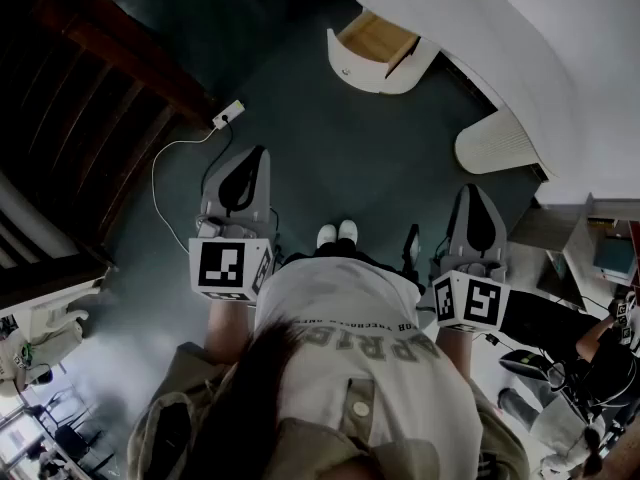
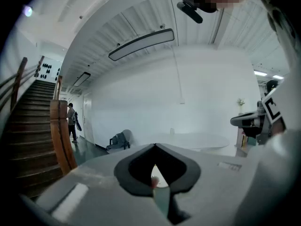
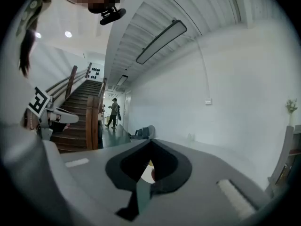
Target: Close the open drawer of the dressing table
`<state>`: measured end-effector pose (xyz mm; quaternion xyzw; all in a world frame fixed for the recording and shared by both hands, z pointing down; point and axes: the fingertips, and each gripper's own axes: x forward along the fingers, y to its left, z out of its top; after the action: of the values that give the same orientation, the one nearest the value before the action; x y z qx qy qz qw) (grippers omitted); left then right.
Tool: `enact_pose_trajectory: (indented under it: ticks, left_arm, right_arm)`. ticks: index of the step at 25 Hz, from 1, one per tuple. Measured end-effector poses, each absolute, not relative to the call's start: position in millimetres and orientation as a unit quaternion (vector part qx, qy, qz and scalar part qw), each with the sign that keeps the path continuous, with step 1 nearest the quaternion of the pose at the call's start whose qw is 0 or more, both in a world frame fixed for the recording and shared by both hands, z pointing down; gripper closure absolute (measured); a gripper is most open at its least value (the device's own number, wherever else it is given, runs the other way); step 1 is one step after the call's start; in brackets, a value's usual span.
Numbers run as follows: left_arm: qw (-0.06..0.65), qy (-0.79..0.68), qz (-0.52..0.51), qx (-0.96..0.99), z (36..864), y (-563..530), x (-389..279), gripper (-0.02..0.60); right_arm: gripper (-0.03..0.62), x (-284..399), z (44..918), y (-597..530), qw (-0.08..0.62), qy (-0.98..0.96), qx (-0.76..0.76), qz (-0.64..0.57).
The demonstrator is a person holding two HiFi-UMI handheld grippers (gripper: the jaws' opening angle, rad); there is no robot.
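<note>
Standing on the dark teal floor (image 1: 330, 148), you face the white, curved dressing table (image 1: 520, 38), which fills the upper right of the head view. Its open drawer (image 1: 378, 36) juts out from the surface's left end, well ahead of both tongs. The drawer has a rounded white front, white side walls and a pale wooden bottom that shows inside. From up here you cannot tell whether anything small lies in it.

Your left tongs (image 1: 255, 158) are clenched, tip against tip, grasping only each other. Your right tongs (image 1: 472, 196) are clenched the same way, and both point forward a little below level. The drawer lies between their two lines, nearer the left one.

A small white plug block with its white cable (image 1: 228, 115) lies on the floor just ahead of the left tongs. A dark wooden staircase (image 1: 90, 58) rises at the far left. Your white shoes (image 1: 337, 233) show between the tongs.
</note>
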<state>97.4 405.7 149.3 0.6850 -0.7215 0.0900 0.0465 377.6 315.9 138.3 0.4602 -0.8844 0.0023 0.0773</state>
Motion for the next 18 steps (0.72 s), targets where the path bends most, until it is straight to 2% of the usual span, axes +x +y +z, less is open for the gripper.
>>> enact_pose_trajectory:
  ticks: [18]
  left_arm:
    - [0.069, -0.720, 0.110, 0.681, 163, 402, 102, 0.574]
  right_arm:
    - [0.594, 384, 152, 307, 0.093, -0.883, 0.460, 0.017]
